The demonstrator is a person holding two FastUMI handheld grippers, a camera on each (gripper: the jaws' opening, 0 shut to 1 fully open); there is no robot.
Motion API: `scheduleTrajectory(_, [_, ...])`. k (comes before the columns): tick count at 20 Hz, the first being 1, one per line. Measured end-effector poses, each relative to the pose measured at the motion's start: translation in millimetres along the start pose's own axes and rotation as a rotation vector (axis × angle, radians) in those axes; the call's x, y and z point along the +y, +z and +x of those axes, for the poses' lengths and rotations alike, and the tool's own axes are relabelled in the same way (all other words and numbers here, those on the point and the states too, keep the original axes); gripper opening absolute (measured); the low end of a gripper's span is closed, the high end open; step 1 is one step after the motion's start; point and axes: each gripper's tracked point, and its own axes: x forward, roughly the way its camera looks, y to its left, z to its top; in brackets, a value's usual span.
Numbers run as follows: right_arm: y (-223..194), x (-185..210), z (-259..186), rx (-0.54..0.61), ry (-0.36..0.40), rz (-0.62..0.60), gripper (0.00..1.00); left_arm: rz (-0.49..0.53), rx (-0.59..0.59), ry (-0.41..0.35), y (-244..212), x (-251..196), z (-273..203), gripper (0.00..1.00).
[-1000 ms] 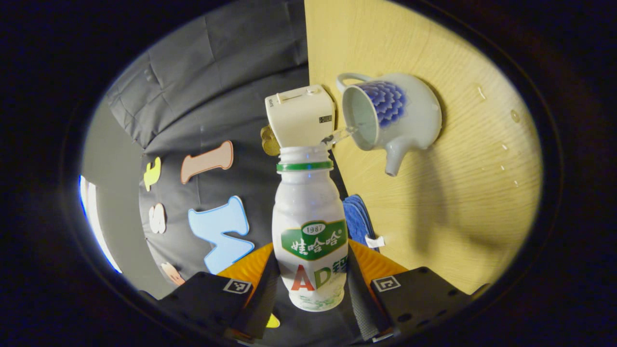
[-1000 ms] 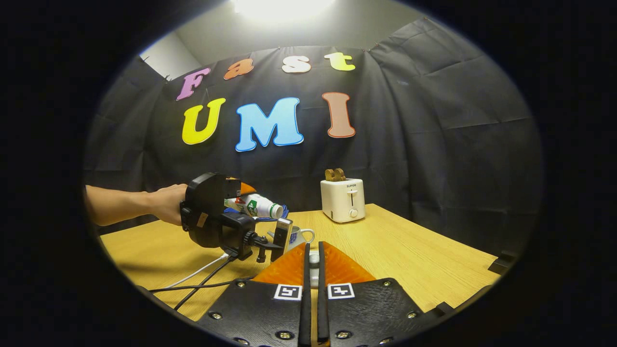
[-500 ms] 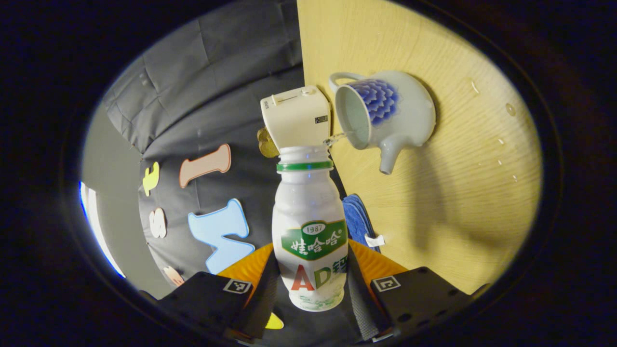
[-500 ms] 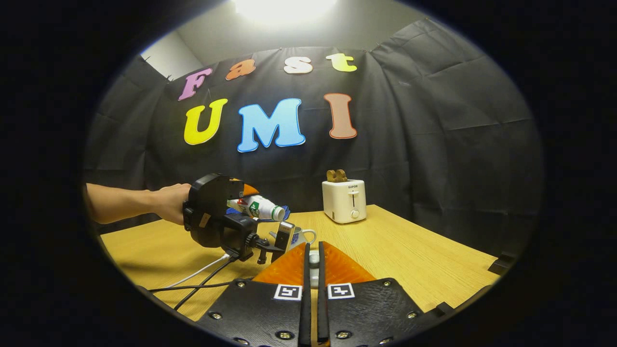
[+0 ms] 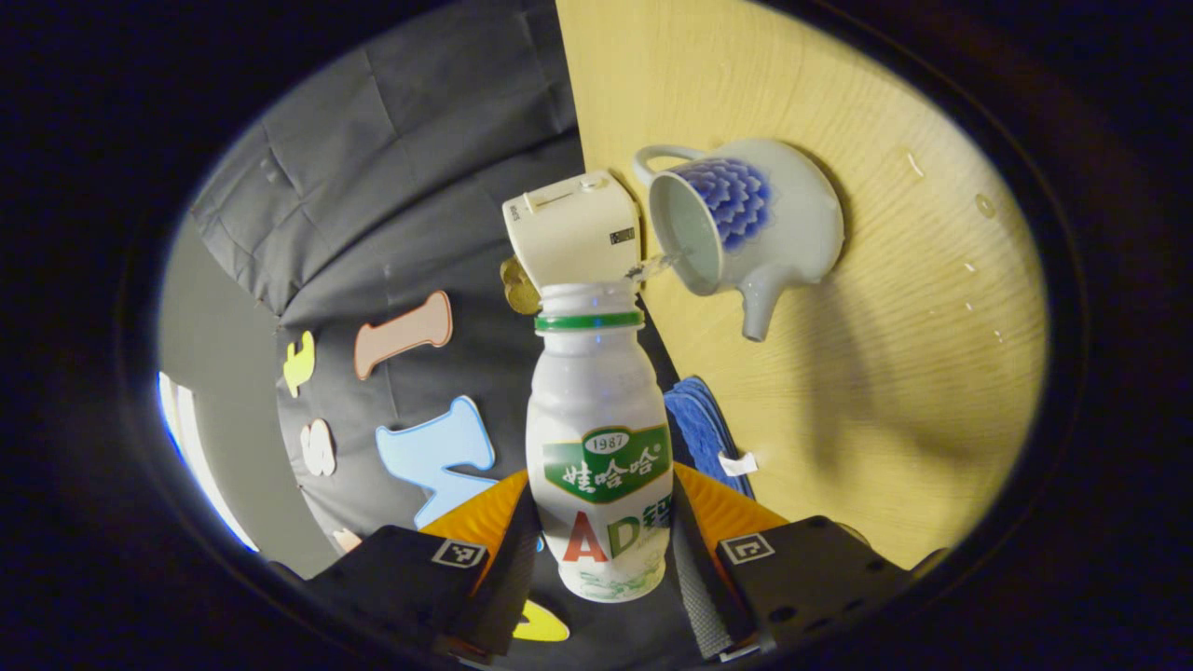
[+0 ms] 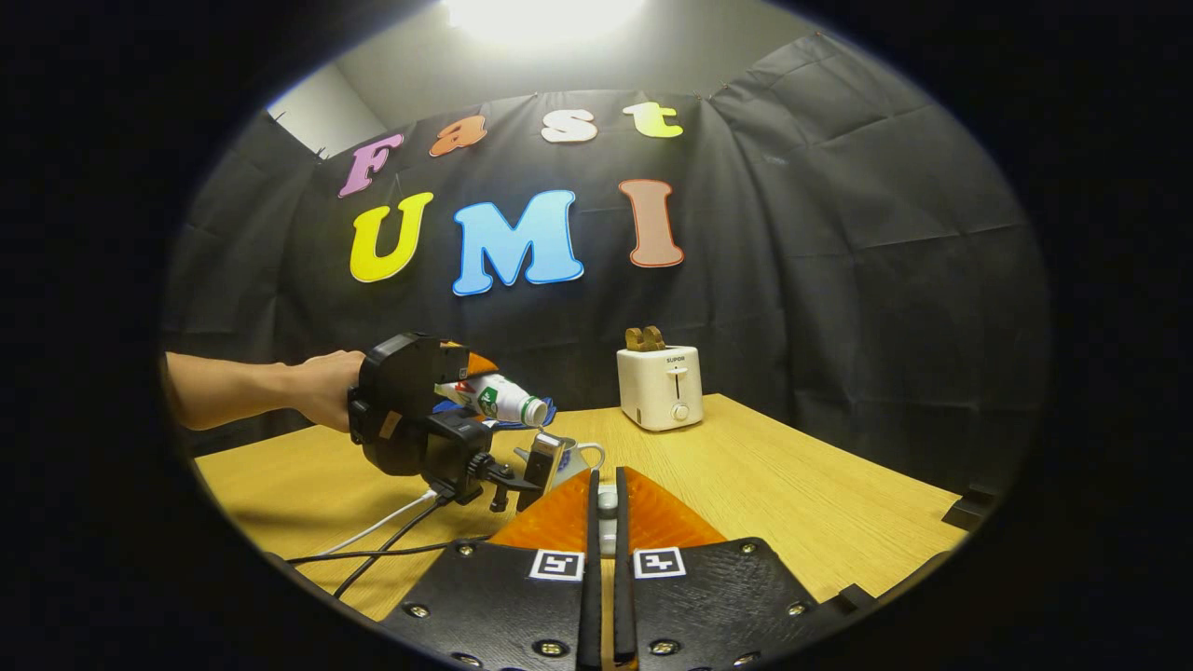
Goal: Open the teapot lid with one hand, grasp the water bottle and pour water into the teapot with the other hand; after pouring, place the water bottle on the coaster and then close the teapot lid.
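Observation:
My left gripper (image 5: 601,550) is shut on a white water bottle (image 5: 598,438) with a green label, held tipped over on its side. A thin stream of water (image 5: 655,266) runs from its open mouth into the lidless white teapot (image 5: 774,224) with a blue flower pattern. In the right gripper view the tilted bottle (image 6: 499,396) hangs over the teapot (image 6: 576,458), which is partly hidden behind the left gripper's body. My right gripper (image 6: 604,489) is held near the table's front, shut on a small white piece, the teapot lid (image 6: 606,508).
A white toaster (image 6: 660,387) with bread in it stands at the back of the wooden table (image 6: 792,503). A blue cloth pad (image 5: 699,429) lies near the teapot. Water drops (image 5: 979,200) dot the table. Cables (image 6: 391,536) trail from the left gripper, held by a person's hand (image 6: 322,401).
The bottle's mouth has dipped slightly lower over the teapot while the water keeps running. The right gripper has stayed put with the lid.

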Motion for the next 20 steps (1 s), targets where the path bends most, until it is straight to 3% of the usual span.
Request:
scheduleTrajectory(1, [-0.1,0.1,-0.2,-0.002,0.001,0.003,0.05,0.007,-0.002,0.0,0.6,1.6,-1.9,0.76])
scheduleTrajectory(2, [0.5,0.2,-0.1,-0.003,0.001,0.004,0.05,0.014,-0.003,0.001,1.6,2.5,-2.0,0.81])
scheduleTrajectory(7, [1.0,-0.6,-1.2,-0.003,0.0,0.002,0.05,0.043,-0.005,0.013,2.5,7.5,-1.5,0.81])
scheduleTrajectory(8, [2.7,-0.5,-1.5,-0.005,0.001,0.005,0.05,0.049,-0.005,0.01,2.4,7.7,-2.1,0.76])
scheduleTrajectory(15, [3.3,-0.4,-3.2,-0.007,0.005,0.004,0.05,0.093,-0.012,-0.003,8.3,7.7,0.6,0.76])
scheduleTrajectory(16, [5.3,-0.2,-4.0,-0.009,0.005,0.005,0.05,0.098,-0.013,-0.007,8.4,7.0,0.9,0.81])
scheduleTrajectory(18, [8.8,-0.9,-5.3,-0.018,0.004,0.002,0.05,0.1,-0.017,-0.013,10.5,6.3,1.4,0.76])
scheduleTrajectory(19, [8.5,-0.8,-4.7,-0.019,0.005,0.001,0.05,0.104,-0.017,-0.016,11.4,5.4,2.4,0.81])
scheduleTrajectory(20, [9.1,-0.4,-5.2,-0.019,0.005,0.001,0.05,0.107,-0.018,-0.02,11.9,4.4,2.8,0.76])
